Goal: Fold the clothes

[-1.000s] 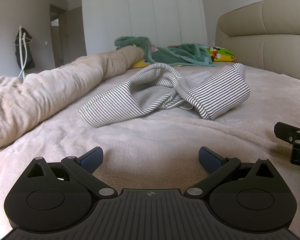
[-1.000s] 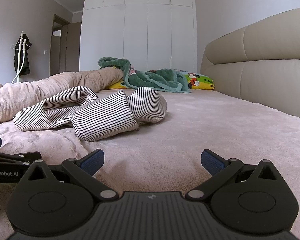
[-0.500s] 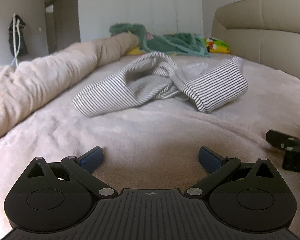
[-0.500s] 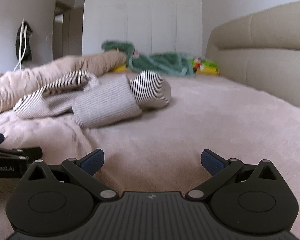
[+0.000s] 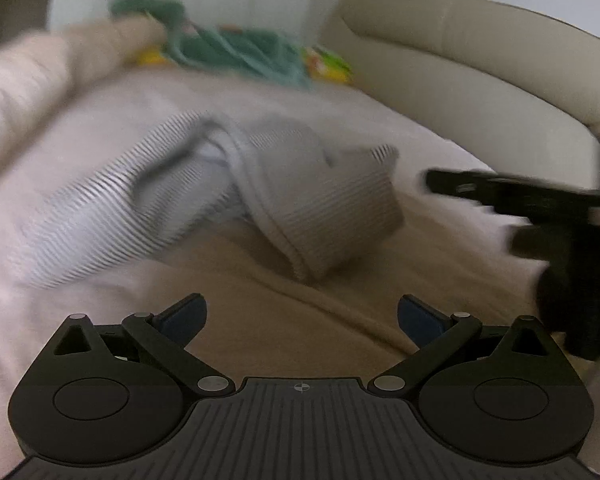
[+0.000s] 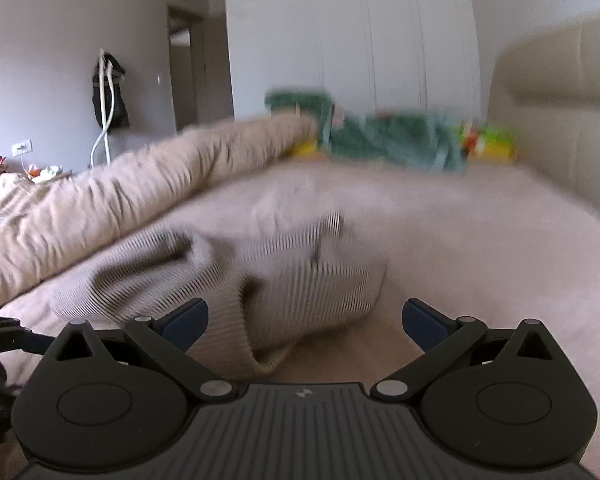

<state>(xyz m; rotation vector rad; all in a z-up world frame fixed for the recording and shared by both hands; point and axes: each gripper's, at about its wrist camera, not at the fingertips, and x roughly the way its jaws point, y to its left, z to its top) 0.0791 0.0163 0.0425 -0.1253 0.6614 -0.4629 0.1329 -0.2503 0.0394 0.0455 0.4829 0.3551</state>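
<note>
Beige bedding (image 6: 480, 240) is covering the whole work surface, a wide bed in a bedroom, and both views are smearing with motion blur. On the left, a rolled-up beige duvet (image 6: 100, 216) is running along the bed's edge, with a dark garment hanging on a stand (image 6: 110, 96) against the grey wall behind it. Toward the middle, the striped garment (image 5: 204, 196) is lying crumpled in a heap on the bed, nothing flattened or folded, so I judge the folding is not yet begun. The left gripper (image 5: 302, 316) is hovering just short of the heap with jaws spread wide and empty; the right gripper (image 6: 305, 318) is likewise gaping with nothing in it, the garment's near hem (image 6: 260, 344) sitting between its fingertips. Behind, a green towel (image 6: 388, 136) is resting on a bright cartoon pillow (image 6: 492, 146) before white wardrobe doors (image 6: 352, 40). At right, the padded beige headboard (image 5: 480, 64) is curving around.
</note>
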